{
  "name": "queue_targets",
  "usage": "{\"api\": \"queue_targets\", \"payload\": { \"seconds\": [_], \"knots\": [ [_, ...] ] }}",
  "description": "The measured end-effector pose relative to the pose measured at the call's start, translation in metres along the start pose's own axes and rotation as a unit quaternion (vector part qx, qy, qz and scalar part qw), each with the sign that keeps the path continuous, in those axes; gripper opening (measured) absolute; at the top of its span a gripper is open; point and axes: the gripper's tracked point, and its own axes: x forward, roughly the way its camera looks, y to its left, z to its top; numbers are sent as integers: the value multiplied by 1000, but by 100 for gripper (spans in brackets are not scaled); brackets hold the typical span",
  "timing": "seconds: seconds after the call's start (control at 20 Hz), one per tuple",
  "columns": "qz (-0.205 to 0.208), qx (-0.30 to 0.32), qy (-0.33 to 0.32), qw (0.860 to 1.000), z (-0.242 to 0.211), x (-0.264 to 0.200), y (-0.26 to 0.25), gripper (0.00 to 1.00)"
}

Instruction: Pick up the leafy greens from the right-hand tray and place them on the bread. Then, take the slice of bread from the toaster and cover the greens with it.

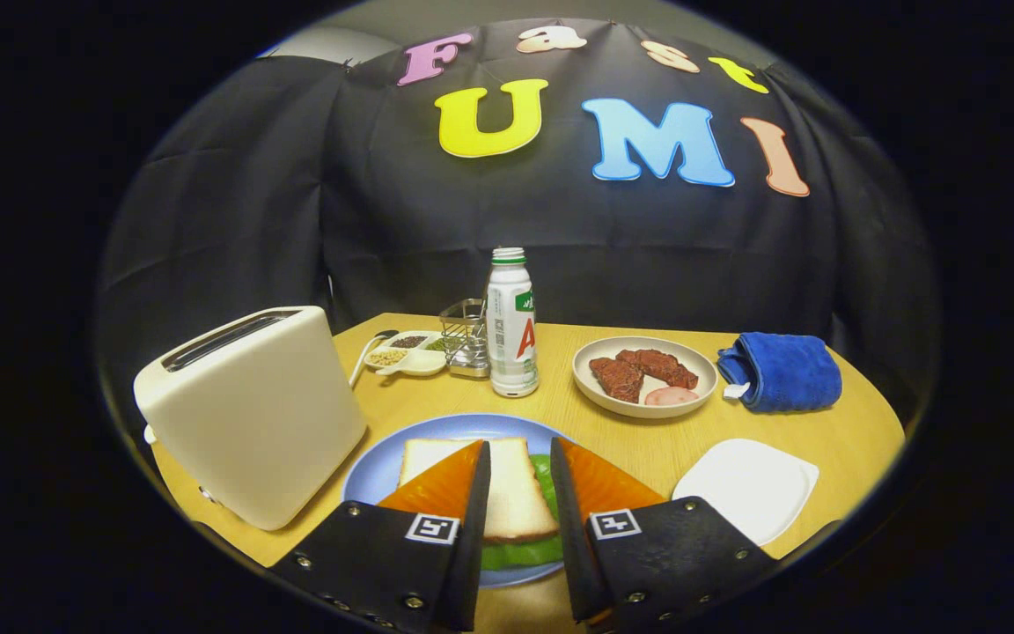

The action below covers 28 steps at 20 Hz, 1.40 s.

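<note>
Wooden table point(833, 440) — gripper point(520, 453) apparently open above bread point(514, 493) covering greens point(520, 553).

Even, moderately bright overhead lighting, soft short shadows under items on the bench point(621, 440), mild sheen on the toaster point(252, 414), sharp centre focus, strong fisheye curvature and darkening toward bench edges; hand-held gripper point(520, 458) fingers apart.
</note>
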Motion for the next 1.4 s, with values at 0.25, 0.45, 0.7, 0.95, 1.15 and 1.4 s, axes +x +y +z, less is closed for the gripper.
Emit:
{"api": "queue_targets", "payload": {
  "seconds": [0.25, 0.45, 0.7, 0.95, 1.15, 1.4],
  "knots": [
    [2, 2, -25, 1000, 24, -17, -11, 40],
    [-5, -8, -72, 997, 56, -47, -22, 40],
    [-2, -24, -118, 993, 78, -98, -42, 40],
    [-70, -38, -140, 987, 84, -167, -128, 40],
    [-92, -15, -160, 983, 83, -215, -189, 40],
    [-128, -23, -161, 978, 70, -259, -281, 40]
  ]
}}
